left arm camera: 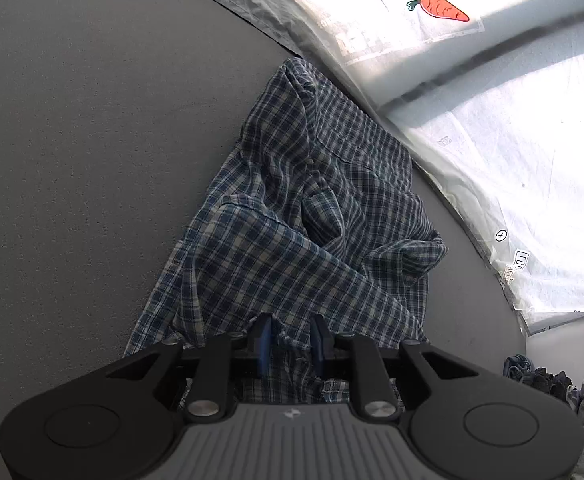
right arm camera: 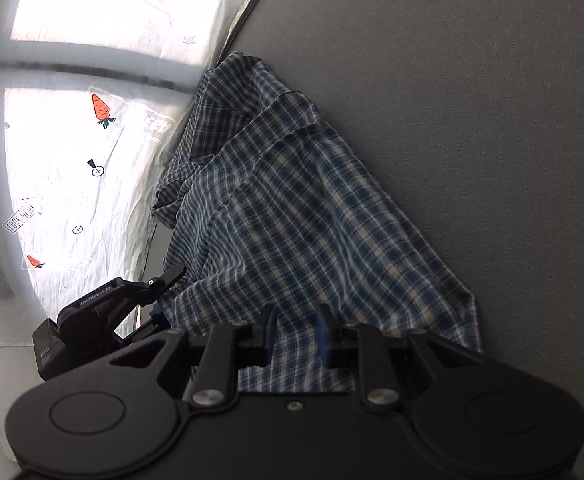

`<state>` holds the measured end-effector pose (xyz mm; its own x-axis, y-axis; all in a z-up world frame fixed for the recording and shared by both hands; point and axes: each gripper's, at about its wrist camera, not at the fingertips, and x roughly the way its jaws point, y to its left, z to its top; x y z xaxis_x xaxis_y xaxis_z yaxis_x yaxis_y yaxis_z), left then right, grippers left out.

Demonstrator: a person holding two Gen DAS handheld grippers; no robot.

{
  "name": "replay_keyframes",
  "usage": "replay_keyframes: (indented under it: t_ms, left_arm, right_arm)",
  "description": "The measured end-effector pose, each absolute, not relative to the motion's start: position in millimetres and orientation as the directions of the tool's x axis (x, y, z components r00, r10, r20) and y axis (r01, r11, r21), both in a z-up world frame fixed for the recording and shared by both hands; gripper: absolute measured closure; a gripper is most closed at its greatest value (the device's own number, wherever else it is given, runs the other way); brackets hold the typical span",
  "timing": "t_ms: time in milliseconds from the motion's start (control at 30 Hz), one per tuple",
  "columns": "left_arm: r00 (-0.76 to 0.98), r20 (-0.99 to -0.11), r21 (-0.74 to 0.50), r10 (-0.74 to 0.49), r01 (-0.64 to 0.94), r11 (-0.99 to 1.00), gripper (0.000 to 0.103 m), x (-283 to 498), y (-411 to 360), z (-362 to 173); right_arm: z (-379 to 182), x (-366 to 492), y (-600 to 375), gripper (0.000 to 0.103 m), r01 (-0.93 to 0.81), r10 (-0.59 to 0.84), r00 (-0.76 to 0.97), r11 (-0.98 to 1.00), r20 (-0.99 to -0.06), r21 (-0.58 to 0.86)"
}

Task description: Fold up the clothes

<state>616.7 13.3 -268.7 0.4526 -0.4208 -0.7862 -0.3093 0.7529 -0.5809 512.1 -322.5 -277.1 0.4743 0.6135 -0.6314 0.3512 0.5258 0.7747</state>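
Now shirt (left arm camera: pixel 292 208) hem btwn both tongs; table (left arm camera: pixel 72 160) open.

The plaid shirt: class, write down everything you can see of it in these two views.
The plaid shirt is thin woven cloth checked in blue, white and dark navy. It lies rumpled and partly folded on the grey surface, with creased layers overlapping and its far end against the white printed sheet. Its near hem runs between the pads of both claws: the left claw and the right claw. Whether either pinches it is unclear.
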Motion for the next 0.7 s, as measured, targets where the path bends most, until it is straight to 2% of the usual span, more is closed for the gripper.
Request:
replay_keyframes:
  t_ms: [167, 233, 400, 567, 700]
  left_arm:
    - [0.47, -0.771, -0.61, -0.429, -0.352, 0.71, 0.07, 622.9, 26.6, -273.5]
    - [0.501, -0.766, -0.611, -0.402, -0.373, 0.699, 0.065, 623.4, 37.4, -269.4]
    - [0.579, -0.731, -0.643, -0.362, -0.405, 0.65, 0.061, 614.7, 67.5, -252.2]
    - [0.611, -0.715, -0.638, -0.34, -0.369, 0.676, 0.054, 573.7, 73.9, -232.4]
    - [0.551, -0.732, -0.625, -0.401, -0.309, 0.717, 0.053, 537.3, 54.6, -231.6]
  right_arm:
    - [-275.8, 515.2, -318.0, 0.081, 0.359, 0.599, 0.463, 0.548, -0.654, 0.756]
    - [-275.0, 514.6, -317.3, 0.08, 0.362, 0.594, 0.461, 0.552, -0.659, 0.751]
    - [-274.6, 511.8, -318.3, 0.08, 0.368, 0.592, 0.465, 0.547, -0.658, 0.752]
    - [-265.7, 512.1, -316.2, 0.078, 0.34, 0.577, 0.466, 0.583, -0.671, 0.738]
    - [-263.8, 510.5, -315.2, 0.075, 0.327, 0.579, 0.473, 0.584, -0.664, 0.743]
